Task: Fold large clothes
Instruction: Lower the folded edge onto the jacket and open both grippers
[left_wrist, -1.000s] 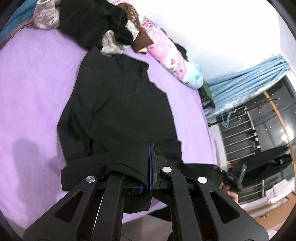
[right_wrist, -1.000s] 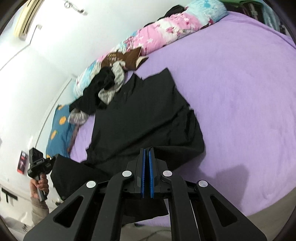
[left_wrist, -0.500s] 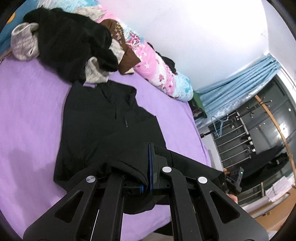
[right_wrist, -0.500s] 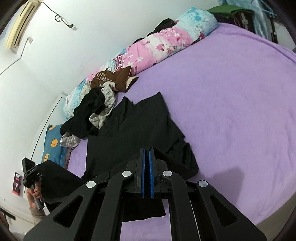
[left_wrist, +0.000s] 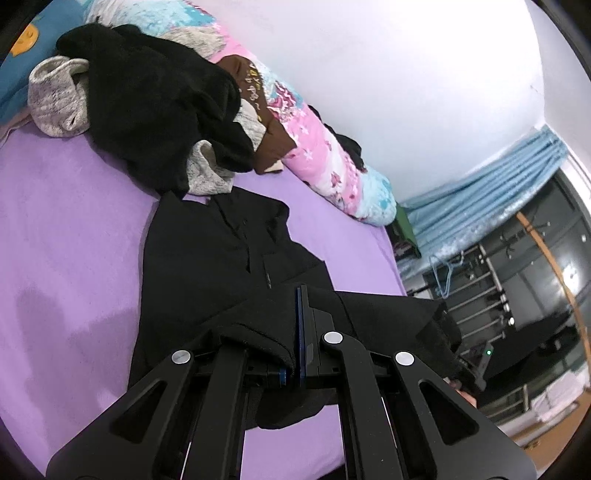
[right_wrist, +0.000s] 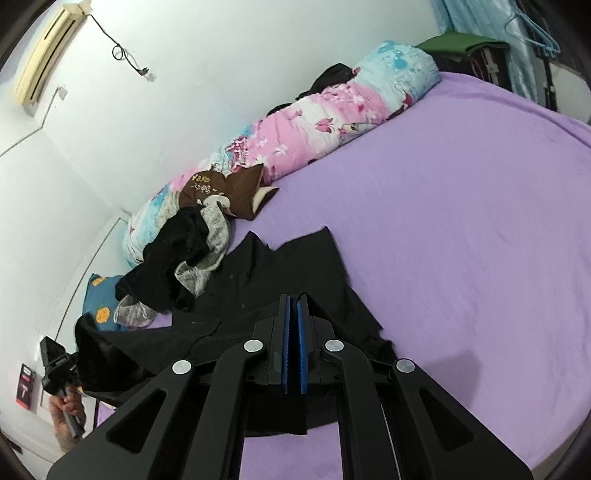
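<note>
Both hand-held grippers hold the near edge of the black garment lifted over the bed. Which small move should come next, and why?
Probably carry the edge forward toward the collar end. The left hand-held gripper and right hand-held gripper are both shut on the near edge of the black garment, which hangs lifted while its far part lies flat on the purple bed.

Bright, even room light; soft shadows on the sheet; fisheye-bent, dark-cornered edges.

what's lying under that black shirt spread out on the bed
Under the black shirt only the purple bedsheet shows around its edges. Whatever lies directly beneath the cloth is covered and cannot be seen.
</note>
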